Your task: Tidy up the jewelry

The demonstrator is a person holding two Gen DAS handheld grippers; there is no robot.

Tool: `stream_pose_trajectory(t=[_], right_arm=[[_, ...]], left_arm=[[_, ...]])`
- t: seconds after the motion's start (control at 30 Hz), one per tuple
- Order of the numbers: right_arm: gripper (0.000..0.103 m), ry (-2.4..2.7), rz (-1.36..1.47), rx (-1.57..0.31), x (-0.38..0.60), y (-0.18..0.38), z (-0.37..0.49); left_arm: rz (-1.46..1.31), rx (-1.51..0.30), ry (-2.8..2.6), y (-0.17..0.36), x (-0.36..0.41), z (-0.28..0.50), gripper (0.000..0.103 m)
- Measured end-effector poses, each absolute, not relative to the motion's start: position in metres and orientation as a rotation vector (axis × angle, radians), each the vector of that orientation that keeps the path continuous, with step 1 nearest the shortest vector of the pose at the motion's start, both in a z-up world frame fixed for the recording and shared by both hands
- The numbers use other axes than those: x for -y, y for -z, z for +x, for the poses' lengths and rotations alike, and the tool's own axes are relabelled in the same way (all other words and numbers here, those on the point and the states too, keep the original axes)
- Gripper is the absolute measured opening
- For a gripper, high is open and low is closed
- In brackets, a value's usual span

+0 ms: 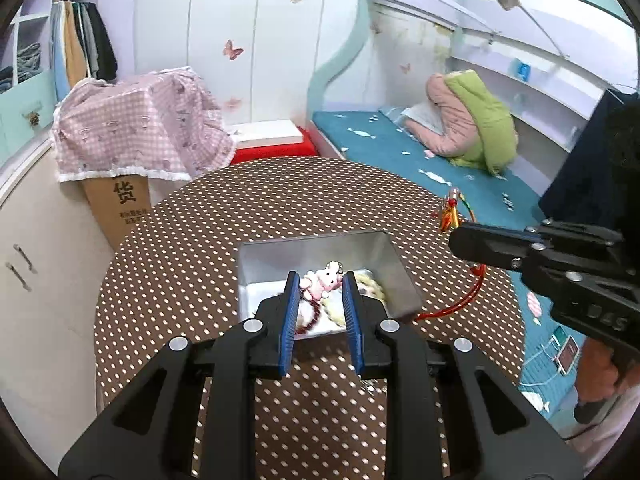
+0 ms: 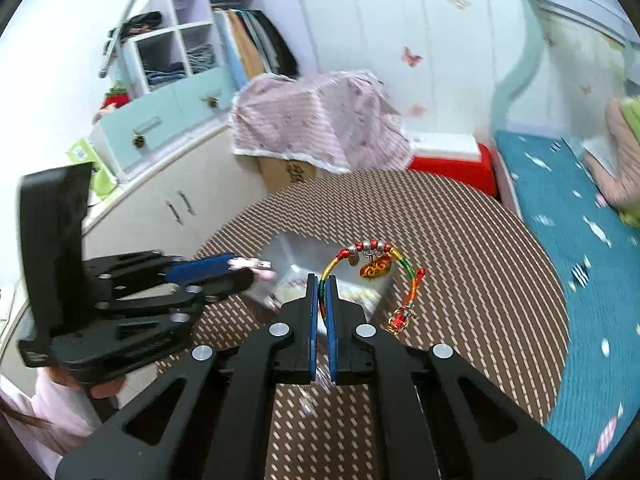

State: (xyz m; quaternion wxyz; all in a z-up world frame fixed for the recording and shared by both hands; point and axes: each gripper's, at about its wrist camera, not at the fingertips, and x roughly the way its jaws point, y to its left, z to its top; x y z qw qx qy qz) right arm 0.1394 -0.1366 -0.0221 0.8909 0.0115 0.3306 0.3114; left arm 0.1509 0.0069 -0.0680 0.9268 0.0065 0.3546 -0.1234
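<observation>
Pink charm (image 1: 322,280) gripped, rainbow bracelet (image 2: 374,264) pinched

Round table (image 1: 200,248) covered in brown dotted cloth; white wardrobe (image 1: 240,20) decorated with butterflies; teal-sheeted bed (image 1: 380,144) set right; cardboard box (image 1: 120,200) draped in pink gingham.

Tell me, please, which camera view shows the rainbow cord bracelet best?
The right wrist view: the rainbow cord bracelet arcs in full ahead of the right gripper, which pinches it, with beads and charms plain. The left wrist view catches only a charm and red tassel cords beside that gripper, above the dotted table.
</observation>
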Motion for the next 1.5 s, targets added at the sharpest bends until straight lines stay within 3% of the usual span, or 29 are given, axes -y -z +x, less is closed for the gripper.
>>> stream_pose_trajectory(t=[0.07, 0.1, 0.13, 0.17, 0.2, 0.5, 0.63, 0.73, 0.8, 0.87, 1.23, 1.27, 1.3, 1.37, 1.47, 1.5], right_arm=[[0.004, -0.668, 0.018, -0.676, 0.129, 0.019, 0.147], [0.007, -0.691, 0.014, -0.666, 0.125, 0.018, 0.15], [0.013, -0.694, 0.012, -0.671, 0.122, 0.02, 0.153], [0.03, -0.678, 0.009, -0.683, 0.121, 0.021, 0.157], [0.037, -0.663, 0.005, -0.692, 0.12, 0.023, 0.157], [0.036, -0.612, -0.001, -0.778, 0.136, 0.052, 0.132], [0.036, -0.606, -0.056, -0.885, 0.127, 0.09, 0.11], [0.029, -0.6, -0.121, -0.937, 0.114, 0.114, 0.1], [0.016, -0.588, -0.144, -0.963, 0.108, 0.125, 0.1], [0.011, -0.558, -0.16, -0.966, 0.106, 0.132, 0.099], [0.01, -0.487, -0.009, -0.991, 0.136, 0.12, 0.113], [0.01, -0.473, 0.013, -0.987, 0.143, 0.117, 0.116], [0.01, -0.46, 0.02, -0.981, 0.148, 0.115, 0.118], [0.01, -0.438, 0.029, -0.969, 0.155, 0.111, 0.122], [0.01, -0.422, 0.04, -0.965, 0.161, 0.112, 0.121], [0.01, -0.42, 0.042, -0.965, 0.164, 0.112, 0.12]], left_arm=[[0.001, -0.74, 0.227, 0.068, -0.01, 0.16, 0.024], [0.0, -0.746, 0.212, 0.068, -0.011, 0.165, 0.035], [-0.002, -0.756, 0.195, 0.069, -0.012, 0.168, 0.041], [-0.01, -0.759, 0.191, 0.07, -0.015, 0.169, 0.044], [-0.017, -0.767, 0.195, 0.072, -0.017, 0.169, 0.045], [-0.014, -0.791, 0.209, 0.088, -0.025, 0.143, 0.048], [-0.002, -0.837, 0.238, 0.107, -0.019, 0.127, 0.048], [0.009, -0.886, 0.241, 0.125, -0.013, 0.121, 0.048], [0.007, -0.905, 0.239, 0.131, -0.01, 0.119, 0.048], [0.017, -0.918, 0.242, 0.137, -0.007, 0.118, 0.048], [0.049, -0.944, 0.353, 0.157, 0.021, 0.136, 0.048], [0.059, -0.951, 0.361, 0.16, 0.025, 0.138, 0.046], [0.068, -0.957, 0.365, 0.162, 0.027, 0.139, 0.035], [0.137, -0.969, 0.349, 0.166, 0.036, 0.139, 0.03], [0.196, -0.98, 0.321, 0.164, 0.039, 0.137, 0.007], [0.192, -0.986, 0.321, 0.163, 0.037, 0.137, 0.006]])
